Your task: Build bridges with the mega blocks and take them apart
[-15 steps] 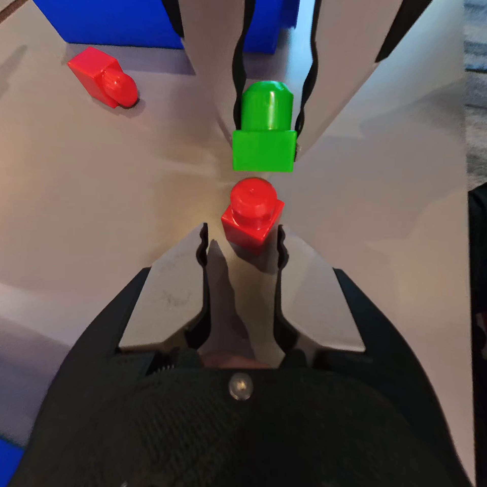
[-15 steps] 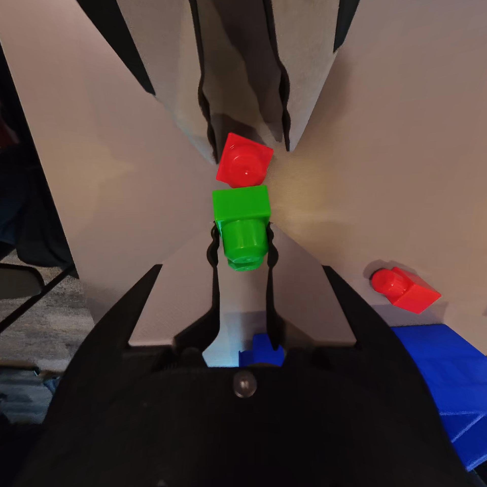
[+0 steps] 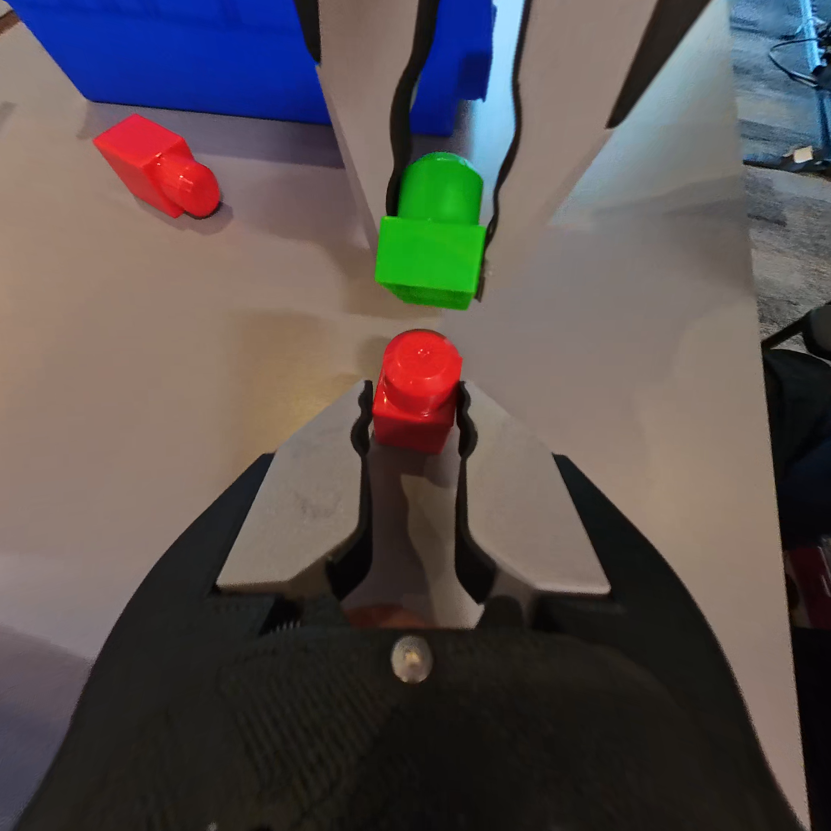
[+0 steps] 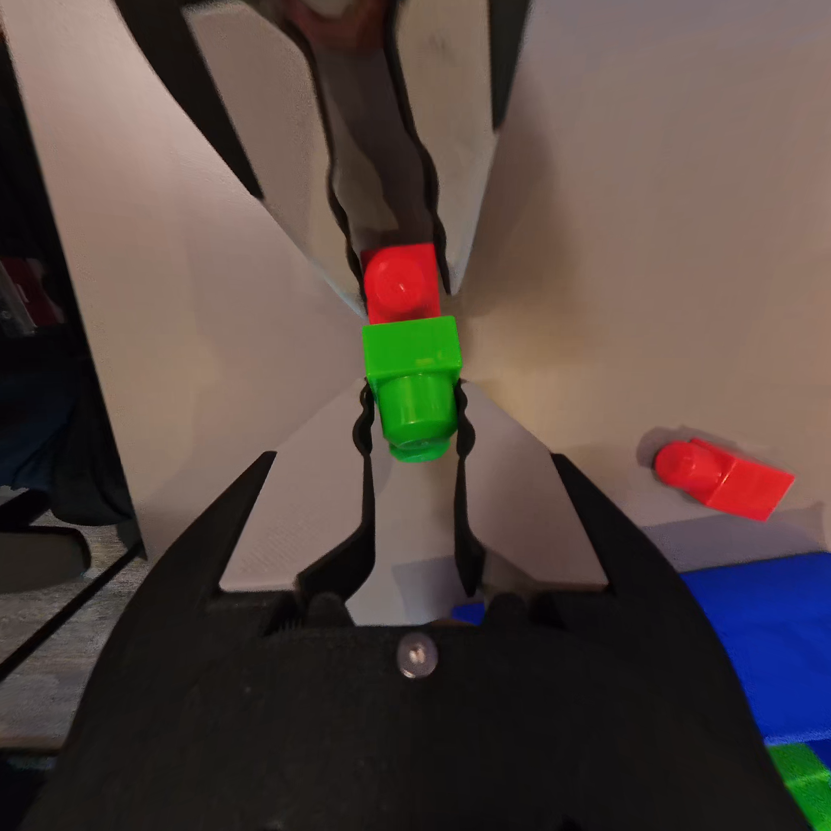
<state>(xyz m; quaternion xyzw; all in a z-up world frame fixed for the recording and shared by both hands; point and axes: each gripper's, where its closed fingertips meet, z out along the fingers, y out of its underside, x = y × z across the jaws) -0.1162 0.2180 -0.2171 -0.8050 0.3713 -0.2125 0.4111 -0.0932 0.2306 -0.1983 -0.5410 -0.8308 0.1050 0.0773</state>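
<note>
In the left wrist view, the left gripper pinches a red block by its square base, both pads pressed to its sides, stud pointing forward. Just beyond the stud, clear of it, hangs a green block, hollow underside turned toward the red stud, its own stud clamped in the right gripper that reaches in from the far side. A second red block lies tipped over on the table, well off to the left, in front of a blue bin. In the right wrist view, the right gripper squeezes the green block by its stud, with the held red block straight ahead in the opposite fingers; whether the two blocks touch cannot be told from here. The spare red block rests to the right. This looks like the joining step: next, square the green base over the red stud and press together along one line. No brand or writing can be read.
</note>
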